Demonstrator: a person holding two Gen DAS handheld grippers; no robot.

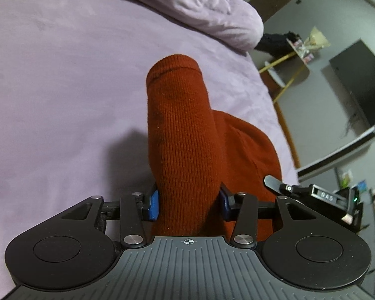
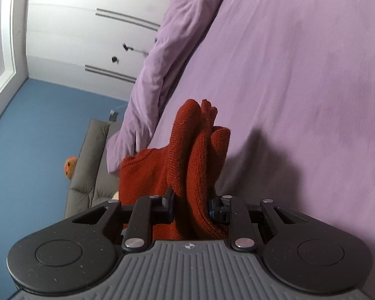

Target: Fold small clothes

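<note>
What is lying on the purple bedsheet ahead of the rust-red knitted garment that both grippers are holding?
Nothing visible. The rust-red knitted garment is clamped in the left gripper and right gripper, and the purple bedsheet ahead shows only bare fabric, with the rumpled purple duvet at the far edge.

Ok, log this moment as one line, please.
stage: lifting garment | left gripper: shut on rust knit | right gripper: shut on rust knit | surface: purple bed | fold: not yet done

Blk hand-held gripper (image 1: 188, 203), blue pads (image 1: 153, 205), silver screws.
</note>
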